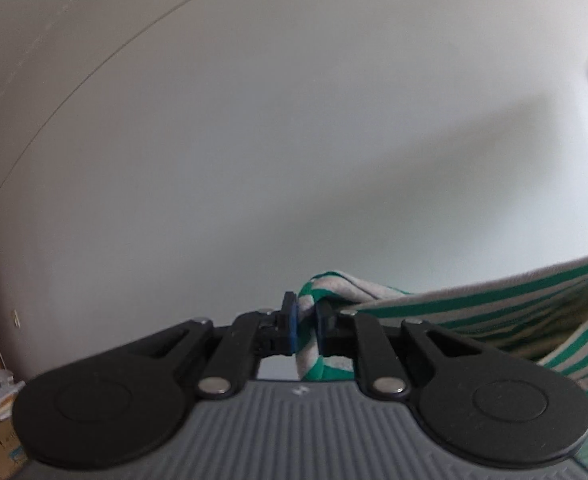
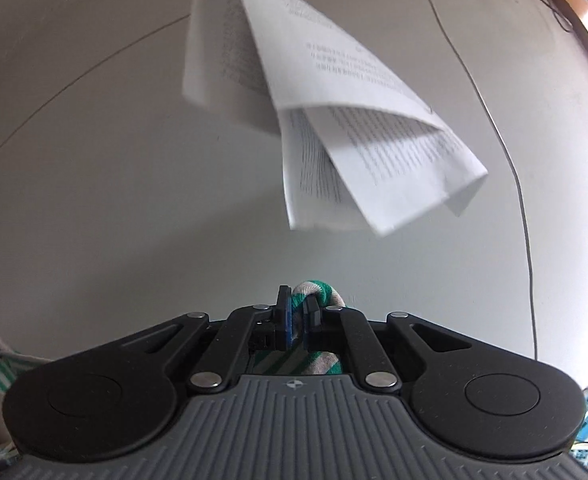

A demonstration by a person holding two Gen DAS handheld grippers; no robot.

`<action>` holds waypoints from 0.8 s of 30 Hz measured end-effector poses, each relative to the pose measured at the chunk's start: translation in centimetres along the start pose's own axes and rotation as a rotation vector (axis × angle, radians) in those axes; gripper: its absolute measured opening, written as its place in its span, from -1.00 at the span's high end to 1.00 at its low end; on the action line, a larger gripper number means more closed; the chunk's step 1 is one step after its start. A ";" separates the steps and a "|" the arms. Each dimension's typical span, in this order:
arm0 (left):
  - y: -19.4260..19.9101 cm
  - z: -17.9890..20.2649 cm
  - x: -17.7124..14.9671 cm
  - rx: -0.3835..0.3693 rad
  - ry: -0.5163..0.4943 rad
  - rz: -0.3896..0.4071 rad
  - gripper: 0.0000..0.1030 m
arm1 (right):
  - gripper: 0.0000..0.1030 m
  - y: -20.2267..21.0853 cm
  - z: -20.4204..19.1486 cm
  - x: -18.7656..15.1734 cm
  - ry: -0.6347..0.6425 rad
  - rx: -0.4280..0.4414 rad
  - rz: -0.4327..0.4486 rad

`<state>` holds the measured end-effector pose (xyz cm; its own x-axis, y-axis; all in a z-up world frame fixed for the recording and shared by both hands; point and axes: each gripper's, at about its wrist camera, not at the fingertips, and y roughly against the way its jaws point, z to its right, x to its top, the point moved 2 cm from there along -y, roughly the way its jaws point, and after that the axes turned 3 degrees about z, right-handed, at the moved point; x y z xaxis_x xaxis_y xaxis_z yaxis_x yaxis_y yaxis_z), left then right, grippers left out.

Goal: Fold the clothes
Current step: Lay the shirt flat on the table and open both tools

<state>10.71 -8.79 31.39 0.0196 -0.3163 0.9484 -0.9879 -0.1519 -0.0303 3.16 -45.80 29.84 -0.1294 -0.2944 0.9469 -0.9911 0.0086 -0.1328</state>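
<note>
the left claw [image 1: 306, 330] is pinching a bunched edge of the green-and-white striped garment [image 1: 494, 312], and the right claw [image 2: 298, 322] is clamping another bunch of it. the cloth is hanging stretched between them, raised before a pale wall [image 1: 253, 140]. no fold is showing yet in what's visible, so folding seems mid-way at most; beyond, folded printed papers [image 2: 334, 100] are hanging.

Green-and-grey striped garment [image 1: 494, 312], black tools
</note>
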 end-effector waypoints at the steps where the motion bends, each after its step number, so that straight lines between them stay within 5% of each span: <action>1: 1.3 0.2 -1.8 -0.024 -0.019 -0.019 0.72 | 0.90 1.0 0.3 -0.8 -0.002 0.013 -0.032; 6: 9.6 0.7 -11.8 -0.147 -0.055 -0.192 0.72 | 0.90 8.5 1.9 -7.2 -0.035 0.098 -0.274; 14: 21.6 6.4 -28.6 -0.229 -0.163 -0.621 0.72 | 0.90 21.5 5.5 -21.5 -0.028 0.067 -0.734; 18: 25.9 8.8 -29.4 -0.235 -0.188 -0.711 0.68 | 0.90 25.3 6.5 -26.3 -0.005 0.069 -0.908; 24: 30.9 6.8 -32.9 -0.178 -0.223 -0.790 0.68 | 0.93 28.0 7.1 -27.2 0.081 0.067 -0.996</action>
<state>-19.43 -9.45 -2.91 0.7271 -0.3595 0.5849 -0.6803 -0.2620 0.6845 -20.84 -44.37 -1.74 0.7547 -0.0723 0.6521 -0.6453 -0.2615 0.7178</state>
